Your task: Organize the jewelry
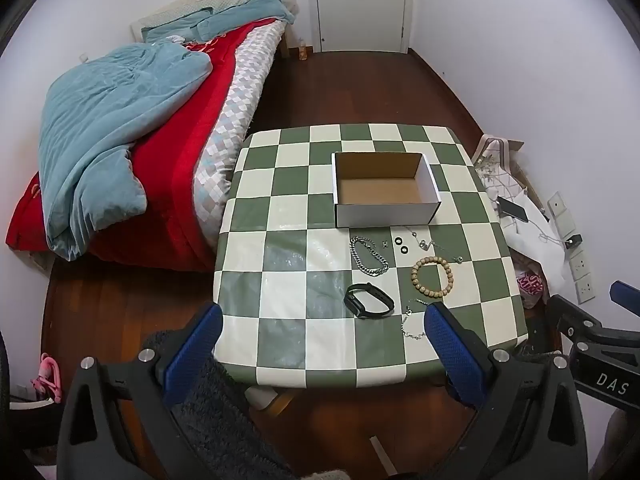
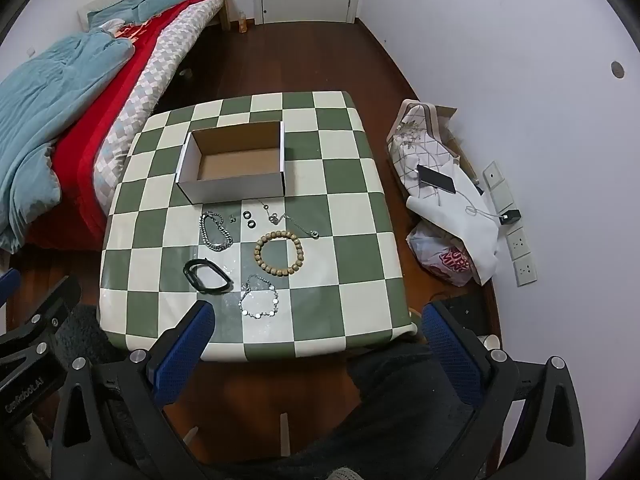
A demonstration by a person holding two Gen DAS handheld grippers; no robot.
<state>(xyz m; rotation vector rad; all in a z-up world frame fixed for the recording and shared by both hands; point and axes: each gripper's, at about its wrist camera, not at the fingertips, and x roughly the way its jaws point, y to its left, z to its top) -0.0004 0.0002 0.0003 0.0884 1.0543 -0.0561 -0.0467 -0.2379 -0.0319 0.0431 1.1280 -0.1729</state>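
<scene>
Both tools hang above the near edge of the checkered table (image 2: 352, 184) with nothing between their blue pads: the left gripper (image 1: 324, 344) and the right gripper (image 2: 316, 340) each stand spread wide and empty. In the right wrist view the open cardboard box (image 2: 234, 200) sits at about 11 o'clock from the table's middle, and the jewelry lies loose in front of it, none of it inside yet. The silver chain bracelet (image 2: 216, 232) is at 9 o'clock of the wooden bead bracelet (image 2: 279, 254), the two black rings (image 2: 249, 219) at 11 o'clock of it, the thin necklace (image 2: 290, 220) at 12, the black band (image 2: 208, 276) at 8 and the linked silver bracelet (image 2: 260, 300) at 6. The risks look plain: the thin necklace and the small rings lie flat on a glossy cover, so broad pads may skid over them or flick them off the table; pieces lying close together could be snagged and dragged along.
</scene>
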